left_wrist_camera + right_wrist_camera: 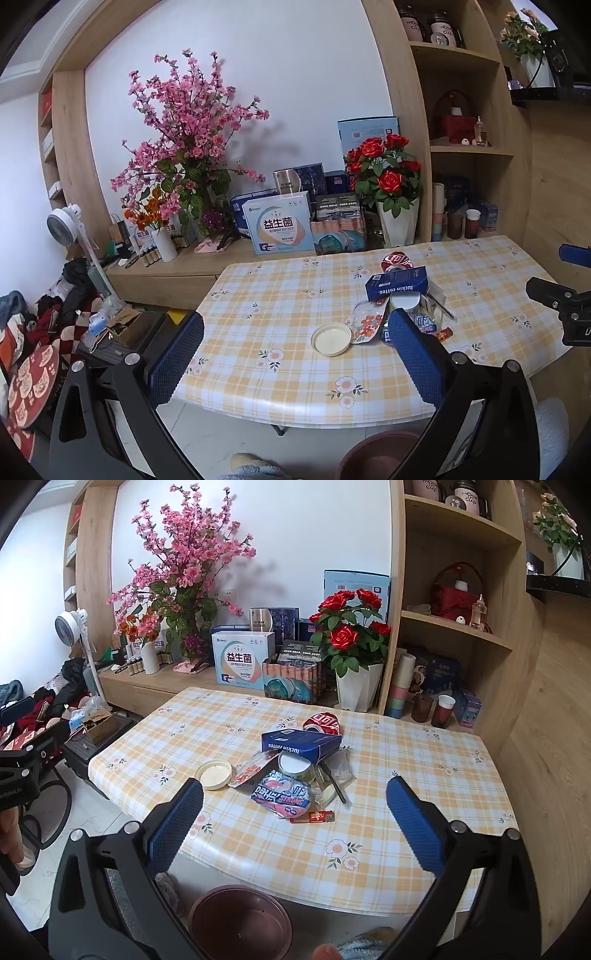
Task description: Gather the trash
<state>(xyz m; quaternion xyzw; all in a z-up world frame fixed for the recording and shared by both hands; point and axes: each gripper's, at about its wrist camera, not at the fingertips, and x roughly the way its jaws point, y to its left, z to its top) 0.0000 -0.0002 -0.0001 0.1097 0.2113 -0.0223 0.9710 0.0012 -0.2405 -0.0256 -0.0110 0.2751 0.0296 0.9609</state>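
Below, a brown bin [240, 923] is sitting empty at the tabletop's [406, 849] near edge. Trash is lying heaped mid-tabletop: blue carton [299, 743], crushed red can [323, 723], foil wrapper [282, 794], round lid [214, 774]. Only the right view is showing the red sachet [313, 816] whole. Both the left gripper [295, 332] and right gripper [295, 801] are hovering, jaws wide apart, empty.

A glossy checked plastic cloth [369, 849] is spread over the table. Crushed shiny metal is seen in the red can [324, 723], matt card in the blue box [299, 744], crinkled foil in the wrapper [282, 792], smooth plastic in the cream lid [213, 774].
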